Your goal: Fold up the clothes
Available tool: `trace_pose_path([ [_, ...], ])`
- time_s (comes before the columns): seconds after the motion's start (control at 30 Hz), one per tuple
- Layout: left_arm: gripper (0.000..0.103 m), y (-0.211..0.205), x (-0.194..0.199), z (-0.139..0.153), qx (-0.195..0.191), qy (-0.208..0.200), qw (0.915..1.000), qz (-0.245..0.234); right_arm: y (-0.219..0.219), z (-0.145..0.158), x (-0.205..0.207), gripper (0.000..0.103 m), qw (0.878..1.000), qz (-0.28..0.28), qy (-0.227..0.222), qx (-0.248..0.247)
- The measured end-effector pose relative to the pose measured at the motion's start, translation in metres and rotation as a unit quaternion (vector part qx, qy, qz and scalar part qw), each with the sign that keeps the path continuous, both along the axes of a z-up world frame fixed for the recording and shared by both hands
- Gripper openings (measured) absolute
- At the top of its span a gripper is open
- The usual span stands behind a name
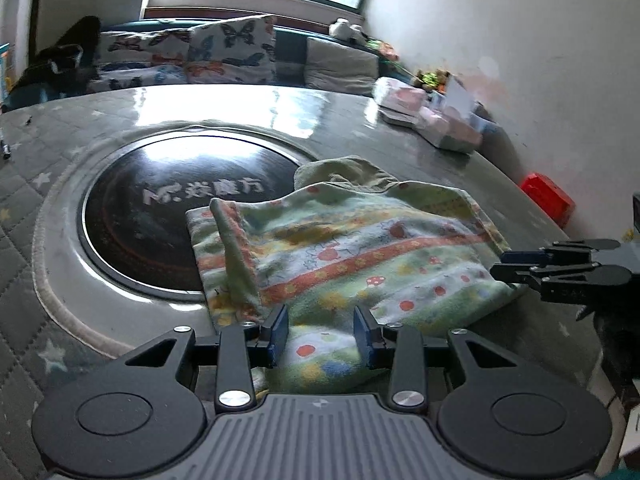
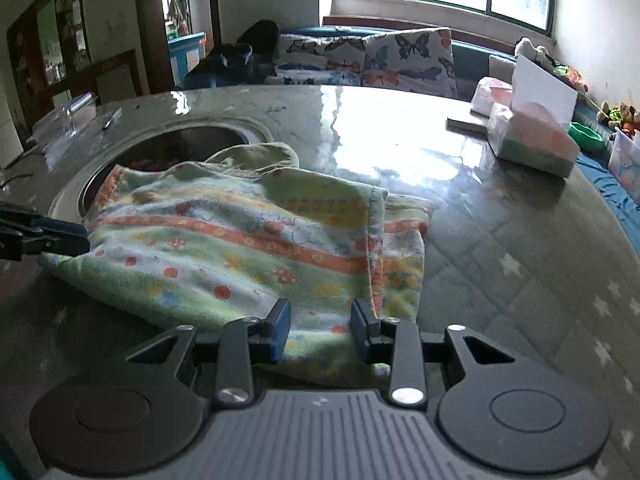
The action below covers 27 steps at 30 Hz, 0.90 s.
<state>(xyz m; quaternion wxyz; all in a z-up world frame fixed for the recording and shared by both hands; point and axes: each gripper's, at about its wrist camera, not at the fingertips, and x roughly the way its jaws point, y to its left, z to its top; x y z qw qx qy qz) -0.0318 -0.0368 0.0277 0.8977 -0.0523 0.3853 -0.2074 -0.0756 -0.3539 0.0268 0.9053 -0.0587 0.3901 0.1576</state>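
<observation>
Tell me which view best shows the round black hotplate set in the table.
Left wrist view: the round black glass hotplate shows almost whole, white lettering included. In the right wrist view only a dark sliver shows behind the striped floral cloth.

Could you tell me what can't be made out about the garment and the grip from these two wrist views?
- Left wrist view: the patterned garment near edge is hidden behind the left gripper body, so whether the jaws pinch it is unclear.
- Right wrist view: the same, behind the right gripper.
- Both views: the garment's underside and how many layers are folded are hidden.
- Left wrist view: the table inset lettering is washed by glare.
</observation>
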Motion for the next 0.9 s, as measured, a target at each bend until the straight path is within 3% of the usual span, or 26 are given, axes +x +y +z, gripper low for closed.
trace_pose_path([
  [0.2, 0.04, 0.0, 0.001, 0.009, -0.001, 0.006, 1.0, -0.007, -0.005, 0.009, -0.007, 0.033, 1.0, 0.001, 0.007, 0.007],
  [0.47, 0.039, -0.02, 0.029, 0.03, 0.004, -0.024, 0.9997, 0.002, 0.018, 0.027, 0.034, 0.033, 0.998, 0.025, -0.043, 0.036],
  [0.9, 0.03, -0.06, 0.097, 0.009, 0.011, -0.008, 0.9998, 0.017, 0.042, -0.001, 0.097, 0.02, 0.999, 0.013, -0.02, 0.046],
])
